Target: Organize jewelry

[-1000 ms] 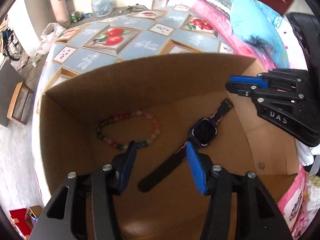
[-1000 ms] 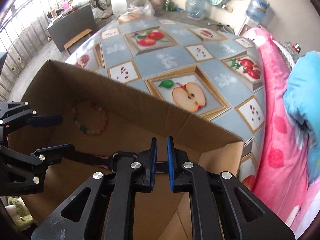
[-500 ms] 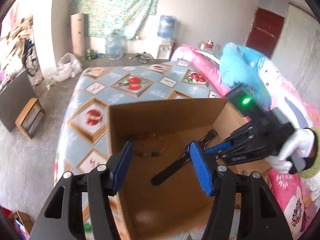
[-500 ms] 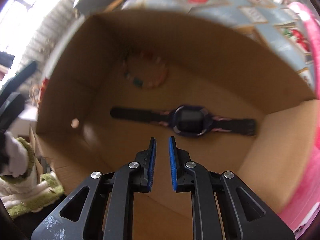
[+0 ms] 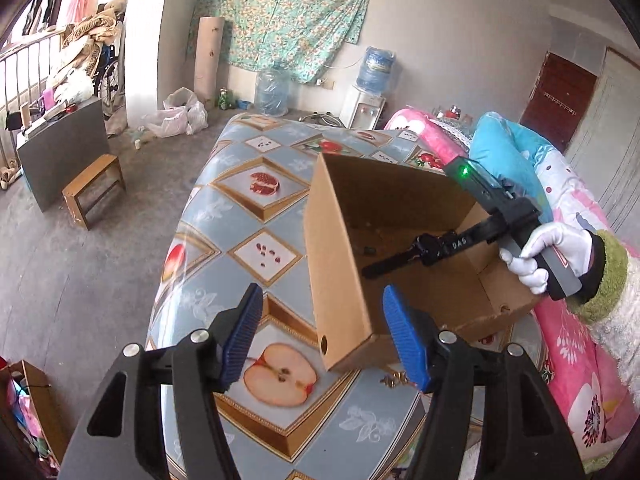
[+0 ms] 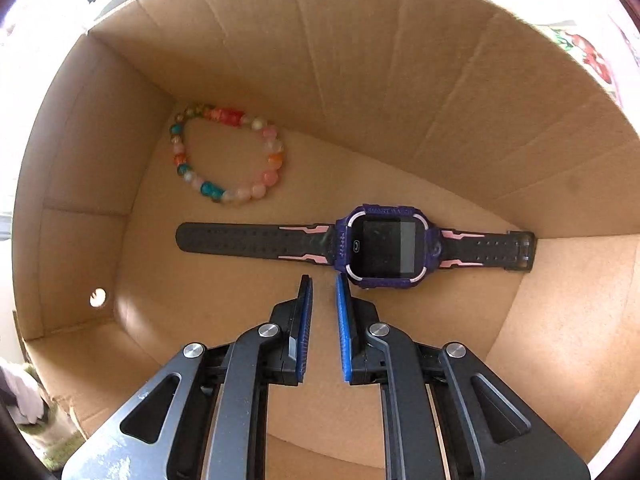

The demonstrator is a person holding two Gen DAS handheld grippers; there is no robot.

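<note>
The cardboard box (image 6: 420, 92) is plain brown, and the bracelet (image 6: 228, 156) in it mixes pink, orange, red and teal beads. The watch (image 6: 384, 246) has a purple case, a black screen and a black strap with pink marks. The tablecloth (image 5: 248, 216) shows grey-blue diamonds with framed fruit pictures.

A counter (image 5: 256, 216) covered in blue-grey fruit-patterned oilcloth carries an open brown cardboard box (image 5: 340, 280) near its edge; a small gold trinket (image 5: 394, 380) lies just beside the box.
</note>
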